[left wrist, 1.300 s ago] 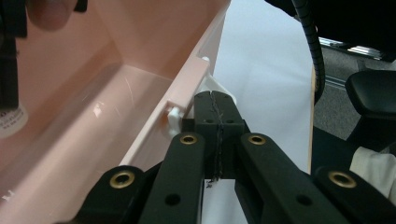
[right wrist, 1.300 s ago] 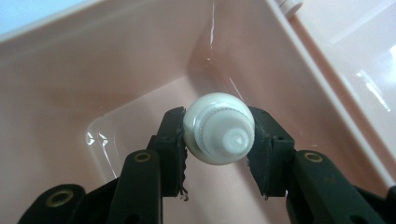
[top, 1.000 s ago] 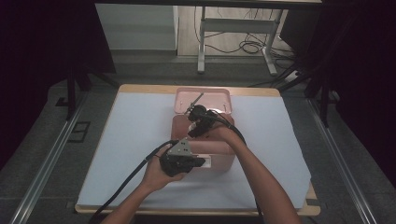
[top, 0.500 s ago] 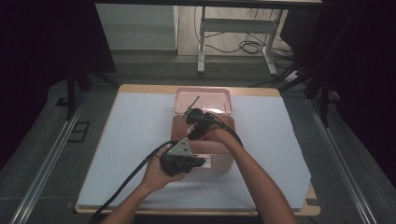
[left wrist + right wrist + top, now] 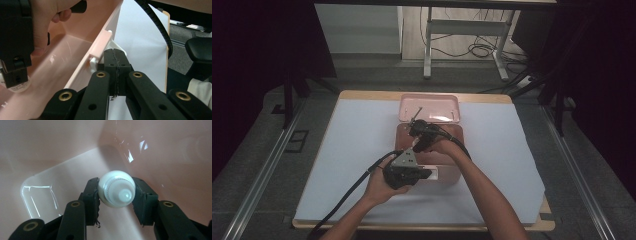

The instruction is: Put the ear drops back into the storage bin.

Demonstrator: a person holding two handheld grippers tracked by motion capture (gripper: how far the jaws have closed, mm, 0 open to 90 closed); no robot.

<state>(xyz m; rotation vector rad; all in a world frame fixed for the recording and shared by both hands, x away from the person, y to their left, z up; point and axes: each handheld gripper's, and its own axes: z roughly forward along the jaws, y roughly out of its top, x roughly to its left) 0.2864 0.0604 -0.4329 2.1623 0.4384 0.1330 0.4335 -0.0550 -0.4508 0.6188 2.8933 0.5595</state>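
An open pink plastic box [image 5: 453, 134] stands mid-table, its lid [image 5: 432, 106] tipped back behind it. My right gripper [image 5: 117, 195] points down into the box [image 5: 62, 167] and is shut on a small white capped bottle [image 5: 117, 188], one pad on each side. In the high view the right gripper [image 5: 418, 140] hangs over the box's left half. My left gripper [image 5: 115, 53] is shut, its tips against the white latch [image 5: 117, 47] on the box's front wall [image 5: 82, 37]. I cannot tell whether it pinches the latch. The left gripper [image 5: 427, 173] lies at the box's near edge.
The box rests on a white sheet [image 5: 362, 150] over a wooden table [image 5: 362, 95]. Black cables [image 5: 352, 190] trail from the grippers toward the near-left edge. A metal table frame [image 5: 462, 30] and floor cables stand beyond the far edge. Dark curtains flank both sides.
My right gripper has sunk a little deeper into the pink box with the white bottle still between its pads. The left gripper has stayed at the latch.
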